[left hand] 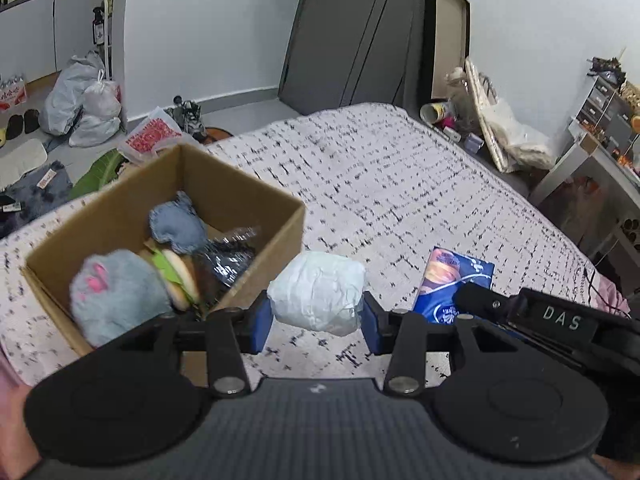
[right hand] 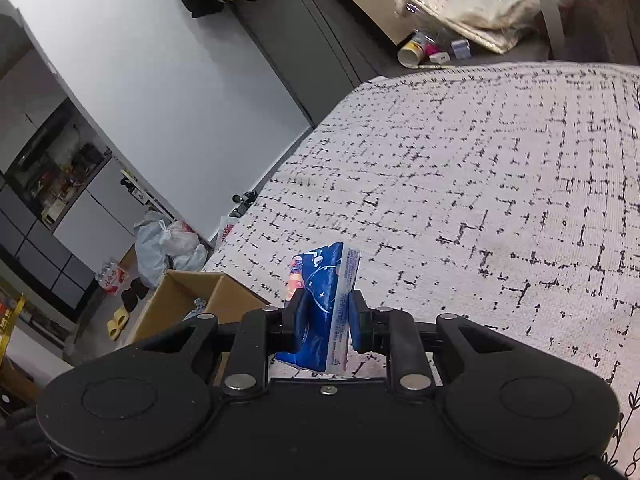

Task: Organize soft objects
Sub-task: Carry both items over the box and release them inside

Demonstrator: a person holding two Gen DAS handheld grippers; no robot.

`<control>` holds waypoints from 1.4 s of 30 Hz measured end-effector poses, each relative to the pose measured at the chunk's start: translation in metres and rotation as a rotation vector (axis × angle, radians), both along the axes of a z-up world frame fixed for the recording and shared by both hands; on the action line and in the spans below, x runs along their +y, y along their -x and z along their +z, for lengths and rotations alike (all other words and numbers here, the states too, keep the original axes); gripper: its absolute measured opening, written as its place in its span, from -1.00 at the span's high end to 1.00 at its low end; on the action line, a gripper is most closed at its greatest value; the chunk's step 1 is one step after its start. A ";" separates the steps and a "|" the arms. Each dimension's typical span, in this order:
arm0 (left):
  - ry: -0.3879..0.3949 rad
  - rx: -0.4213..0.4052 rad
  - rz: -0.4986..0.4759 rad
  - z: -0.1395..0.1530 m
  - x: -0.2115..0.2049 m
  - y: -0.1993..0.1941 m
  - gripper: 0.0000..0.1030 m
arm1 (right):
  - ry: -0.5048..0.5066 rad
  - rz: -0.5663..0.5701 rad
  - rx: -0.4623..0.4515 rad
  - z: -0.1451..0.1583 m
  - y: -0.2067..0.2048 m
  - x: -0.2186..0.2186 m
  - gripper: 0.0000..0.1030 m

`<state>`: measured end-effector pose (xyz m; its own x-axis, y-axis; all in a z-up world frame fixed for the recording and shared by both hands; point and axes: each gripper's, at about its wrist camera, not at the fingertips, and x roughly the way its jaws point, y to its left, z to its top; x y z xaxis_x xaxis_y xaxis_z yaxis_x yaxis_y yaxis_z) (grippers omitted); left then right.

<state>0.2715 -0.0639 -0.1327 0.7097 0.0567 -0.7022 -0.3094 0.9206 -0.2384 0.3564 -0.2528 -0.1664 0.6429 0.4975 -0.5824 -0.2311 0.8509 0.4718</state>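
Soft objects sit partly packed: the cardboard box (left hand: 168,216) on the bed (left hand: 400,184) holds a grey plush toy (left hand: 116,296), a denim pouch (left hand: 176,226), a burger-shaped plush (left hand: 180,276) and a crinkled clear wrapper (left hand: 230,258).

The left gripper (left hand: 318,322) is clamped on a white wrapped bundle (left hand: 318,292), its blue pads pressing the bundle from both sides. The bundle hangs just beside the box's near right corner, outside the rim and above the patterned bedcover.

The right gripper (right hand: 324,326) is closed on a blue tissue pack (right hand: 324,300), held upright on its narrow edge between the pads. In the left wrist view the same pack (left hand: 452,280) shows to the right of the bundle, with the right gripper's black body crossing in front of it. In the right wrist view the box (right hand: 188,300) lies to the left of the pack, near the bed's left edge.

Beyond both grippers the bedcover stretches wide and bare to its far edge. Off the bed's left edge, plastic bags (left hand: 84,100) lie on the floor.
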 end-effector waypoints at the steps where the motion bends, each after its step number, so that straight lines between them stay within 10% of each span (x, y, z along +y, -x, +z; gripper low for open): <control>1: -0.001 -0.005 -0.001 0.004 0.004 0.002 0.14 | 0.002 -0.001 -0.006 0.002 0.001 0.001 0.58; 15: -0.021 -0.050 -0.019 0.030 0.060 0.012 0.14 | 0.026 0.011 -0.099 0.032 0.020 0.034 0.58; 42: 0.196 -0.031 0.116 -0.008 0.166 -0.004 0.13 | 0.039 0.166 -0.069 0.027 0.024 0.133 0.43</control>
